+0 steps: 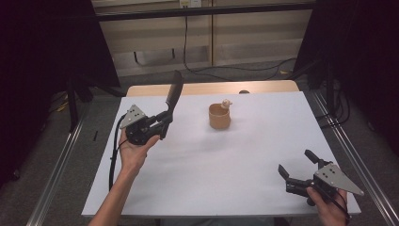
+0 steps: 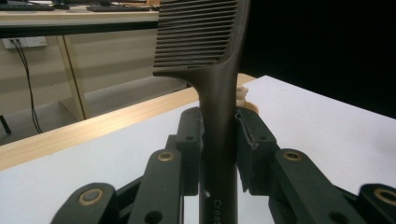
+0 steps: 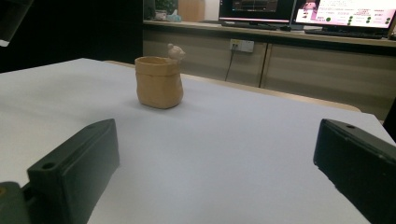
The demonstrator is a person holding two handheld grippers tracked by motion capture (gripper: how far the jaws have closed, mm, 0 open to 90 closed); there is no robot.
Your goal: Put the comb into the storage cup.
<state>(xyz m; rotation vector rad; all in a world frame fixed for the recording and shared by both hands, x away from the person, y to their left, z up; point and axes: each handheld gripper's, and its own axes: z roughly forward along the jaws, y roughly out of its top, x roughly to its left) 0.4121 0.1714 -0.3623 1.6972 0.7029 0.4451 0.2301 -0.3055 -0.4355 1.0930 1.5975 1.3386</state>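
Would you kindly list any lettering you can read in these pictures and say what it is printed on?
"Crea": pale letters running along the handle of the black comb, cut off at the bottom edge of the left gripper view, so the word is incomplete.
Monitor screens on the far desk in the right gripper view: text and coloured marks, too small and blurred to read.
Nothing legible on the tan cup.
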